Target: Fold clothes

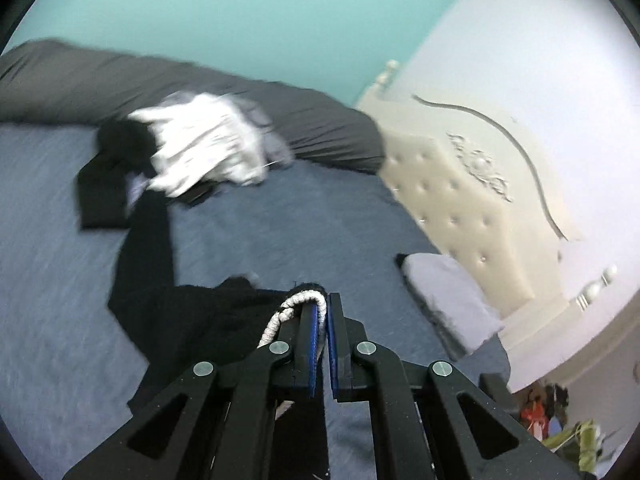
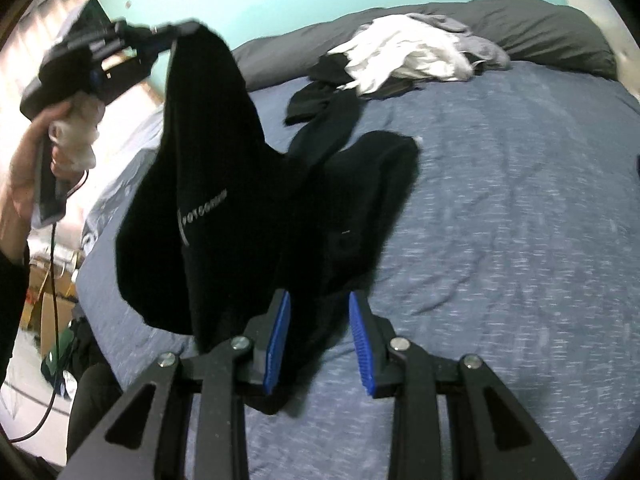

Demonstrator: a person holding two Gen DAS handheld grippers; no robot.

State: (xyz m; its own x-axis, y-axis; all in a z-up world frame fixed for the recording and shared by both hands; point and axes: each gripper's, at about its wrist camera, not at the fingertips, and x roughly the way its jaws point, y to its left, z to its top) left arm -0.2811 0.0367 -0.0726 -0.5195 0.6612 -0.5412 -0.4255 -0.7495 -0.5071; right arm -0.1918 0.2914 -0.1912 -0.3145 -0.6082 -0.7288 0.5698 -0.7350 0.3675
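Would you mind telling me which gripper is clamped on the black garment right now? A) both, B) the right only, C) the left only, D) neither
C: the left gripper is shut on the black garment and lifts it, while the right gripper is open, its jaws apart around the hanging cloth.

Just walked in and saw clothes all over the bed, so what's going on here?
A person is folding laundry with two handheld grippers. The left gripper is shut on a black garment, lifting it above the blue bed. The right gripper is open near its hanging lower edge. A pile of unfolded clothes waits by the grey pillows.
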